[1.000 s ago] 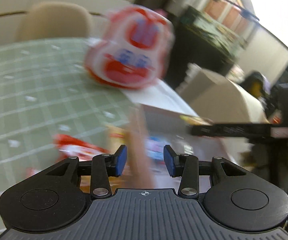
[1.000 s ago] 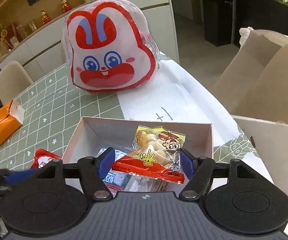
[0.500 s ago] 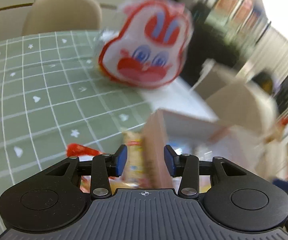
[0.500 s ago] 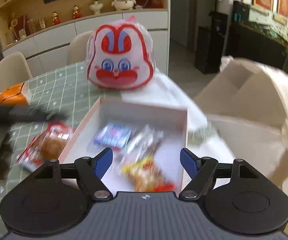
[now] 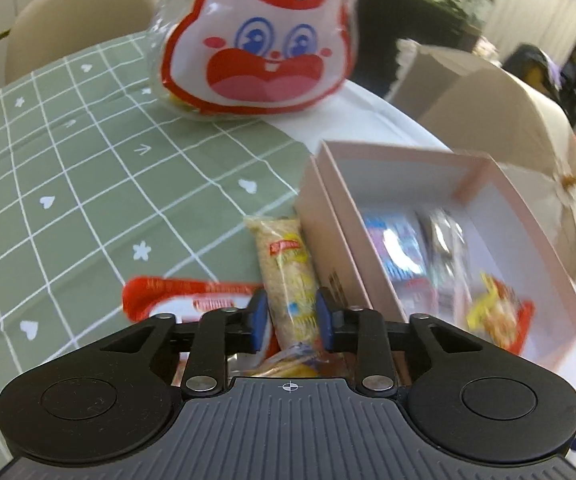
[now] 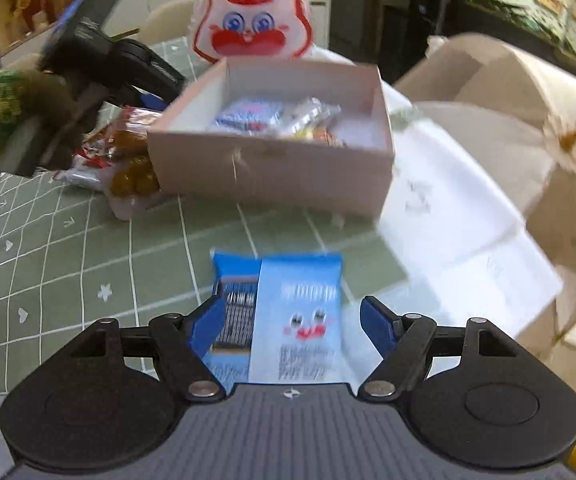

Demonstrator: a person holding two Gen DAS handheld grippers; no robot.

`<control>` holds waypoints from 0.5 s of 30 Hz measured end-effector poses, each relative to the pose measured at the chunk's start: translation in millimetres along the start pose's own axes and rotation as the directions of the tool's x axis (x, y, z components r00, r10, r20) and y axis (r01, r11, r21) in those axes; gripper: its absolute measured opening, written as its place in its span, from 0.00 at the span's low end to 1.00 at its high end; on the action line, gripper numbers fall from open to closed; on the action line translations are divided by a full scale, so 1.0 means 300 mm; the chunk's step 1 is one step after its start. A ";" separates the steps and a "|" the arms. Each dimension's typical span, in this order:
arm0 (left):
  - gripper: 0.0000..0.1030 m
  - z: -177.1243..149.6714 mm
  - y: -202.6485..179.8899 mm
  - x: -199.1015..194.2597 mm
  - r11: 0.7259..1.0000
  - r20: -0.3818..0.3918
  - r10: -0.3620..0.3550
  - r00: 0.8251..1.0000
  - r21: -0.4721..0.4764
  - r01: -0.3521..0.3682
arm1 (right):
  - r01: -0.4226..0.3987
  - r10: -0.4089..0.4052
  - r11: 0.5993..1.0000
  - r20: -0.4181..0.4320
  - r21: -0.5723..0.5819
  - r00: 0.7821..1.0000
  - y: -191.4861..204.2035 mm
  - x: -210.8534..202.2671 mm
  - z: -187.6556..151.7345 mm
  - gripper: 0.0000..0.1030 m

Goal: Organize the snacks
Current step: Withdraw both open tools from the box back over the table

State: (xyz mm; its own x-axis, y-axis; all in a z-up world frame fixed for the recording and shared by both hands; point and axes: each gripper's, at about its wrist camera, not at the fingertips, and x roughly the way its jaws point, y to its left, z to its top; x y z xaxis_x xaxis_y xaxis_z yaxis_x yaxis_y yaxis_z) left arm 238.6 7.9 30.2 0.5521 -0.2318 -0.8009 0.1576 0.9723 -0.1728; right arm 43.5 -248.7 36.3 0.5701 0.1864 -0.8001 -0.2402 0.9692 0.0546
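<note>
A pale pink open box (image 5: pixel 500 216) (image 6: pixel 272 168) holds several snack packets. My left gripper (image 5: pixel 290 320) is open, its fingers on either side of a long yellowish rice-cracker packet (image 5: pixel 286 276) that lies against the box's left wall. A red packet (image 5: pixel 184 300) lies just left of it. My right gripper (image 6: pixel 294 330) is open wide above a blue packet with a cartoon face (image 6: pixel 288 312) lying on the green cloth in front of the box. The left gripper also shows in the right wrist view (image 6: pixel 88 64) beside the box.
A large rabbit-face bag (image 5: pixel 264 40) (image 6: pixel 252 20) stands behind the box. A green checked tablecloth (image 5: pixel 68 168) covers the table, with white paper (image 6: pixel 456 220) to the right. Beige chairs (image 5: pixel 76 20) and a cardboard box (image 6: pixel 520 92) surround it. More packets (image 6: pixel 128 164) lie left of the box.
My left gripper has dropped down beside the box, around the rice-cracker packet. My right gripper has pulled back from over the box and down to the blue packet in front of it.
</note>
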 end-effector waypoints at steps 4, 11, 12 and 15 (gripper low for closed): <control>0.22 -0.095 -0.020 -0.077 0.999 -0.003 -0.036 0.999 0.040 0.036 | -0.034 0.035 0.997 -0.009 0.076 0.999 0.029 0.008 -0.047 0.73; 0.20 -0.249 0.012 -0.191 0.996 -0.007 -0.088 0.996 -0.020 0.088 | -0.074 0.074 0.997 0.000 0.023 0.997 0.140 0.009 -0.053 0.73; 0.20 -0.267 0.022 -0.208 0.994 -0.008 -0.105 0.994 -0.042 0.105 | -0.078 0.078 0.997 -0.001 0.020 0.997 0.153 0.012 -0.052 0.73; 0.20 -0.306 0.055 -0.271 0.980 0.022 -0.160 0.987 -0.115 0.161 | -0.077 0.077 0.997 -0.002 0.007 0.997 0.198 0.022 -0.046 0.75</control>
State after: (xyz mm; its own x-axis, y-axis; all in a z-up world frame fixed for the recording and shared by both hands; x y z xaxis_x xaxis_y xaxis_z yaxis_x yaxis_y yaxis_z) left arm 121.0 45.6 39.9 0.5376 -0.3848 -0.7503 0.1491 0.9192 -0.3646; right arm 22.2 -192.2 25.9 0.5480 0.2601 -0.7950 -0.2777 0.9531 0.1204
